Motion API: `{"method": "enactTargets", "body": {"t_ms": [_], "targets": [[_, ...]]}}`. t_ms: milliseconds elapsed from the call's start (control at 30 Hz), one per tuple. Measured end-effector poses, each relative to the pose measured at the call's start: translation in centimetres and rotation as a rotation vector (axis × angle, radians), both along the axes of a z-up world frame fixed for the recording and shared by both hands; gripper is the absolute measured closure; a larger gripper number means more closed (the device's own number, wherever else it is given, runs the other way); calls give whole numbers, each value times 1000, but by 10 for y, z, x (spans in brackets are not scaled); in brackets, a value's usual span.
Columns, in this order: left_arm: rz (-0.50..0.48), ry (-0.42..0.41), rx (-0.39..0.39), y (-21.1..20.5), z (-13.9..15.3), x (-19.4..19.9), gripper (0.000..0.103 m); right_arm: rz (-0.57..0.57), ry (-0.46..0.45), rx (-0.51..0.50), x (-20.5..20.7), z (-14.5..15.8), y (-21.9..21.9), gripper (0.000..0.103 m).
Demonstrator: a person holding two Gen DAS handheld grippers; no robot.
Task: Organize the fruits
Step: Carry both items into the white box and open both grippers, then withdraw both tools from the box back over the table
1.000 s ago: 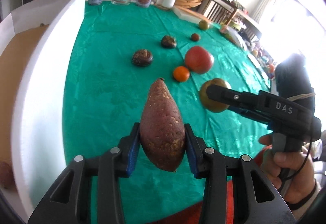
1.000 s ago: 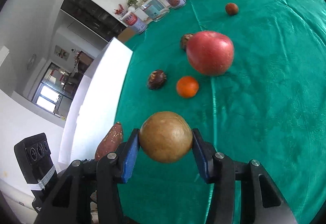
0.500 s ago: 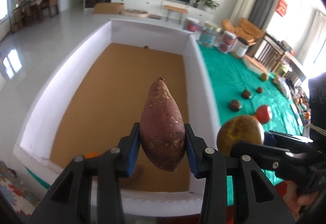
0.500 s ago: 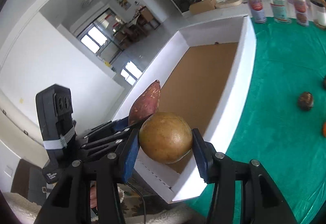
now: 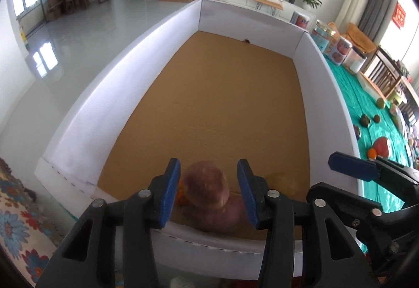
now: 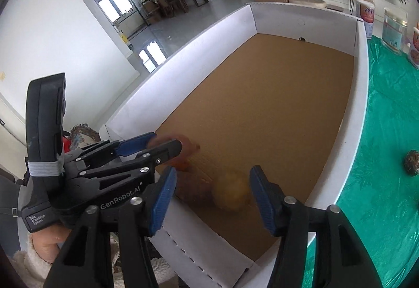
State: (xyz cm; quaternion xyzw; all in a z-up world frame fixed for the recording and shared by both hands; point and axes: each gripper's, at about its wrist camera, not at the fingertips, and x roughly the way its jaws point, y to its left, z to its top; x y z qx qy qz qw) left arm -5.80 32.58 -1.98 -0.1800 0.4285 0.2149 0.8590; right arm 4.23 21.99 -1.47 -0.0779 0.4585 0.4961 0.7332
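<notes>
Left gripper [image 5: 208, 191] jaws just opened, nothing gripped; blurred sweet potato [image 5: 205, 188] seen between pads, lower centre, over white box [image 5: 110, 94]. Right gripper [image 6: 212, 196] jaws just opened; blurred yellow fruit [image 6: 230, 195] seen loose between pads, lower centre.

Left gripper [image 6: 159, 145] and right gripper [image 6: 213, 199]: black plastic frames, blue ribbed pads, silver screw heads. White lettering on the left body reads "GenRobot.AI" and "Data Acquisition System" (small print). A black module is strapped on with a grey band. The left hand [image 6: 48, 242] wears a cream fleece cuff.
</notes>
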Motion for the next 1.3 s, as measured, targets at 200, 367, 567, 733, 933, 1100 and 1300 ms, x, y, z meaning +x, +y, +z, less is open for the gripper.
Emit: {"method": "enactTargets", "body": {"t_ms": [200,367,567,733,933,1100,1300], "targets": [[-40,-96,33,-31,23,5,16,-119,-78,74,7,31,-73,18],[-206,-187,14,-91,45,17,12,-308,-166,-7,19,26,-179,8],[-503,-196,-18,-199,52,38,7,-675,-209,-190,52,-23,-331,5],[-664,-121,-13,-275,19,75,6,-958,-138,-250,85,-60,-436,5],[-574,-10,98,-287,-40,125,7,-1005,-422,-615,81,-63,-454,5],[-491,-22,125,-278,-60,147,7,-1008,-377,-455,83,-57,-470,0],[-452,19,118,-273,-79,165,7,-963,-240,-313,95,-87,-458,0]]}}
